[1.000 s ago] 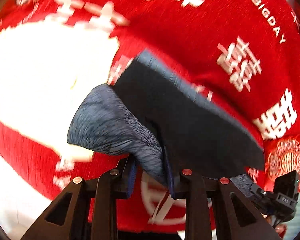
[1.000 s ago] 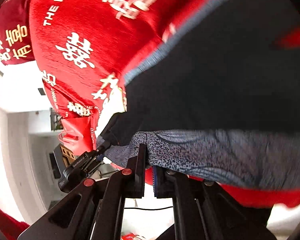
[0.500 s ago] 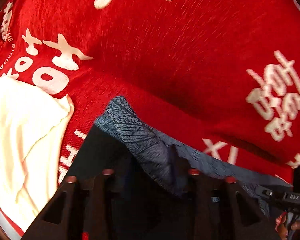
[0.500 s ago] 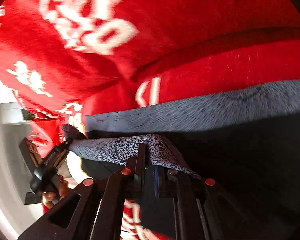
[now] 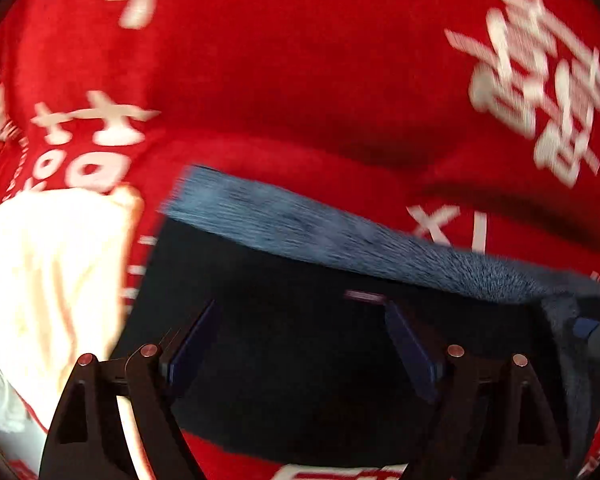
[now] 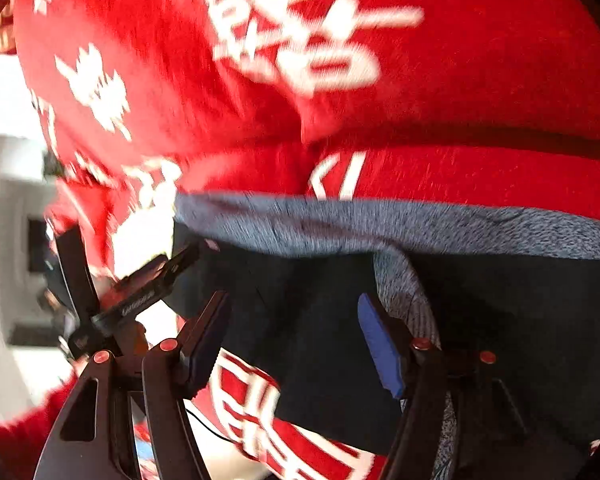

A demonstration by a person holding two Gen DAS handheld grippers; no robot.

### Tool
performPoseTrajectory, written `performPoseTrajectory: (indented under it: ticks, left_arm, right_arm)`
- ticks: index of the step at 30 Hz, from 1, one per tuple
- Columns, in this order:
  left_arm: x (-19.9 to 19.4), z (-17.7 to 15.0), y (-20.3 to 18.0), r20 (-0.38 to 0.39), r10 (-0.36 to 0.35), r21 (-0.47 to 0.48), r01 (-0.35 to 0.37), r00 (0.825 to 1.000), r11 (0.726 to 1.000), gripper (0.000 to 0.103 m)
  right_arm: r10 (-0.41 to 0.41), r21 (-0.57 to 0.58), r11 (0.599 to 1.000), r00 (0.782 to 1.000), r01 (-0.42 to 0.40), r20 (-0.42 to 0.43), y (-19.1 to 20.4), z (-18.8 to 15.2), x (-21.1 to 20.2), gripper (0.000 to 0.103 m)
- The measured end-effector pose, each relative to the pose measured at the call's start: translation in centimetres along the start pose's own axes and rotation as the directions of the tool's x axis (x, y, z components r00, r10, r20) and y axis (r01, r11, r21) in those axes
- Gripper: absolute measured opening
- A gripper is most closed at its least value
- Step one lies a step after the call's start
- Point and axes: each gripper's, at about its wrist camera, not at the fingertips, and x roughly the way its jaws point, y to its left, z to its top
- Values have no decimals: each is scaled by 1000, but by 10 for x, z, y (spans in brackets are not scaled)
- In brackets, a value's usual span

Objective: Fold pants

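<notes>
The dark navy pants (image 5: 300,344) lie folded on the red cloth (image 5: 284,60), with a grey-blue heathered waistband (image 5: 340,240) along their far edge. My left gripper (image 5: 296,324) is open just above the dark fabric, holding nothing. In the right wrist view the same pants (image 6: 500,320) and waistband (image 6: 420,228) lie under my right gripper (image 6: 296,320), which is open and empty. A flap of the heathered band (image 6: 404,284) curls down near its right finger. The left gripper's body (image 6: 140,296) shows at the left there.
The red cloth with white characters covers the surface and has a raised fold (image 5: 380,148) beyond the waistband. A white cloth (image 5: 48,280) lies to the left of the pants. A white wall and furniture (image 6: 8,200) show at far left.
Both grippers were shut on the heathered waistband and carried it over; now both have opened and let go, and the pants lie flat on the cloth.
</notes>
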Motion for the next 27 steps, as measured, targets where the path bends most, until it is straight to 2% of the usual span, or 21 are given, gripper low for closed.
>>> performPoseTrajectory:
  ticks: [2,4,6,9,10,12,13,15,17,21,27]
  left_arm:
    - [19,9,-14,2,5,-22,-4,1000,1000,85]
    - [37,23,-20,3,26,-69,-26,1000,997,85]
    - [51,35,-24,9,63,-74,-62,998,995,85]
    - [64,48,-33,7,143,-19,-143,990,989,85]
    - [63,50,-36,-2,151,-5,-151,989,989,85]
    - [51,50,-34,-6,119,-20,-119,993,993,85]
    - [41,46,-34,-2,100,-24,-100,995,995,85]
    - [22,35,-37,-5,75,-6,-75,997,997,85]
    - [3,17,-44,-12,42,31,-41,999,999,85]
    - [-30,-32,-75,-58,-11,133,18,998,991,85]
    - [-54,-101,-126,-158,-113,215,146,981,966,85]
  right_arm:
    - [-93,-29,995,995,93,-21,-6,3,19,66]
    - [-118,-53,992,993,118,-3,-16,11,29,59]
    - [-112,-65,991,993,113,27,-15,21,30,59]
    - [-67,-27,997,997,68,35,-20,29,21,59]
    - [-46,-15,999,998,47,45,-20,28,13,61]
    - [-24,-22,999,996,26,84,-15,21,-6,63]
    - [-19,-26,999,995,22,102,-13,14,-17,69]
    - [-27,-9,1000,989,28,143,-16,-3,-37,73]
    - [-28,17,1000,985,25,168,-26,-22,-50,74]
    - [-109,101,991,970,89,219,-50,-74,-79,74]
    - [-263,219,950,948,222,180,-78,-149,-113,74]
